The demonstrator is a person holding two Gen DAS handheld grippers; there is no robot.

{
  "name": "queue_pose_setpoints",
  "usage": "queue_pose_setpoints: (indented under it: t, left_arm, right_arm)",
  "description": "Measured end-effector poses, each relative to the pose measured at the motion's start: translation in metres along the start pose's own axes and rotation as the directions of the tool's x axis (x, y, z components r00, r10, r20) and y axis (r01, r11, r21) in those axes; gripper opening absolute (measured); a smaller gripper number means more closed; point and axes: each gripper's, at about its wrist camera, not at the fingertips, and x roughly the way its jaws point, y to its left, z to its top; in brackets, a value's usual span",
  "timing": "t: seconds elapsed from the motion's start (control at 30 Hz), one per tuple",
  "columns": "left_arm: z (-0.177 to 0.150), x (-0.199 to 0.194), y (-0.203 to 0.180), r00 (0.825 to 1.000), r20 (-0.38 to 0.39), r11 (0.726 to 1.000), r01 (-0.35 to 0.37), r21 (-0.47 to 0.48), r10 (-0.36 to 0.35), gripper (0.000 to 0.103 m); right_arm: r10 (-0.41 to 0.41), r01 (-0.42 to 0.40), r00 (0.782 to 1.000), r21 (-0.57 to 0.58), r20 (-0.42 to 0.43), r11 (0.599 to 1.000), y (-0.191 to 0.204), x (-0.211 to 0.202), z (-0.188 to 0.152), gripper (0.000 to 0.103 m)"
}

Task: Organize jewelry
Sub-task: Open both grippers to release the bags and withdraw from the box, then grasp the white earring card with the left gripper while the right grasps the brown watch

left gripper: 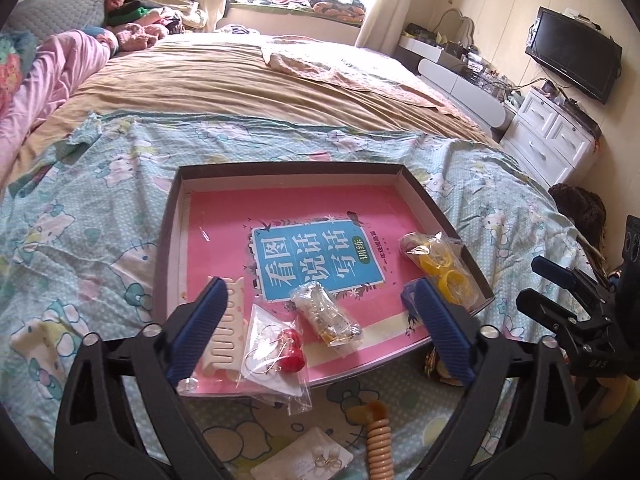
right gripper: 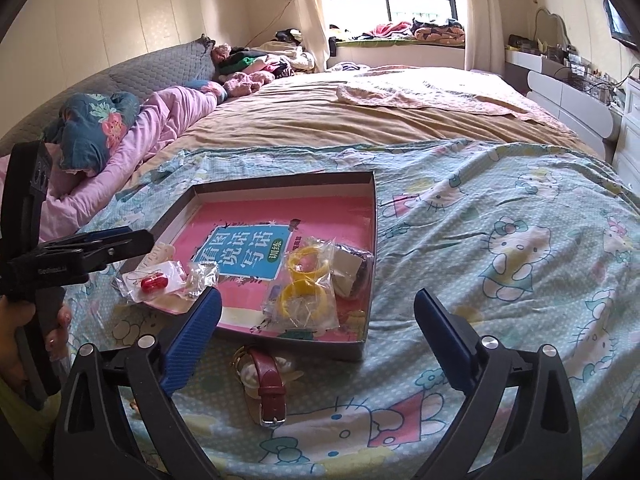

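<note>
A shallow grey box lined with a pink book lies on the cartoon-cat bedsheet. My left gripper hangs open over its near edge. Below its fingers lie a cream comb clip, a bag with a red bead earring and a small clear bag of jewelry; none is gripped. A bag of yellow rings rests in the box's near right corner, and my right gripper is open above it, holding nothing. A watch with a red-brown strap lies on the sheet in front of the box.
A beige spiral hair tie and a card with gold earrings lie on the sheet near me. Pink quilt and pillows are at the left. White drawers and a TV stand to the right of the bed.
</note>
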Motion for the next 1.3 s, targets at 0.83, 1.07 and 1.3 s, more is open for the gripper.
queue_pose_setpoints:
  t: [0.83, 1.07, 1.3]
  left_arm:
    - [-0.005, -0.073, 0.000, 0.990, 0.128, 0.998, -0.055, -0.008, 0.056, 0.093]
    - [-0.016, -0.082, -0.006, 0.988, 0.135, 0.997, -0.076, 0.014, 0.074, 0.093]
    - [-0.028, -0.087, -0.009, 0.988, 0.129, 0.995, -0.092, 0.028, 0.088, 0.093]
  right_arm:
    - [0.020, -0.016, 0.996, -0.045, 0.084, 0.999, 0.014, -0.052, 0.002, 0.097]
    - [0.039, -0.033, 0.996, -0.065, 0.085, 0.997, 0.025, -0.061, -0.002, 0.097]
    - [0.057, -0.051, 0.996, -0.087, 0.070, 0.995, 0.033, -0.065, -0.010, 0.097]
